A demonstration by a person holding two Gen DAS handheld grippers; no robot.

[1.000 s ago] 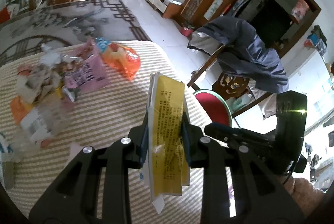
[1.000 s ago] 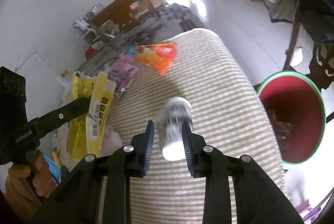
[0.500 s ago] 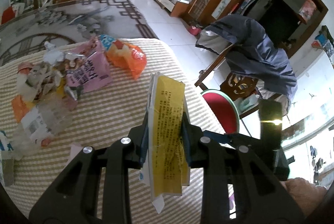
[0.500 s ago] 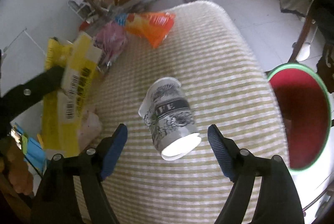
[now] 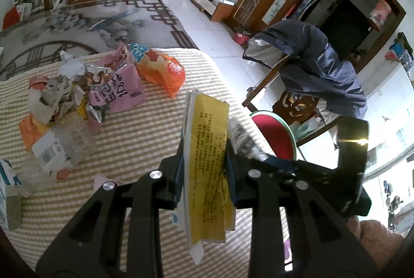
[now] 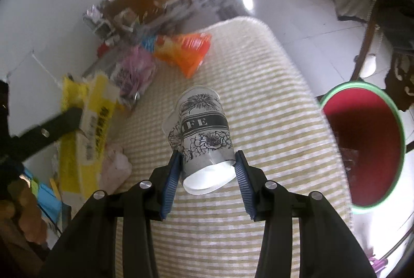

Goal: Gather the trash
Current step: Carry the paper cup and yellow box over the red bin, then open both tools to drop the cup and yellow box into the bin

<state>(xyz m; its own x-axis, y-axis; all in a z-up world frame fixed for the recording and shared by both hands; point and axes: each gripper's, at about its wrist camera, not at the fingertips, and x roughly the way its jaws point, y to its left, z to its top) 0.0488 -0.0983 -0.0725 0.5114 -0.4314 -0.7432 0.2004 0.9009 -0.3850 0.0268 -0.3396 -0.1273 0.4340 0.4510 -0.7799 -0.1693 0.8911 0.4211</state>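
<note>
My left gripper (image 5: 204, 169) is shut on a flat yellow wrapper (image 5: 207, 148) and holds it above the striped tablecloth (image 5: 145, 138). The wrapper also shows in the right wrist view (image 6: 90, 127). My right gripper (image 6: 207, 174) has its jaws closed against the sides of a paper cup (image 6: 204, 133) printed with black flowers, lying on its side with its base toward me. A red bin with a green rim (image 6: 362, 146) stands on the floor to the right of the table; it also shows in the left wrist view (image 5: 274, 135).
A trash pile lies at the table's far left: a pink bag (image 5: 121, 89), an orange bag (image 5: 165, 71), torn paper (image 5: 57, 94) and a clear plastic bottle (image 5: 59, 146). A wooden chair draped with a dark jacket (image 5: 318, 71) stands beyond the bin.
My right gripper was shut on the cup, opened wide around it half a second ago, and has closed onto it again. The left gripper keeps holding the wrapper and has barely moved.
</note>
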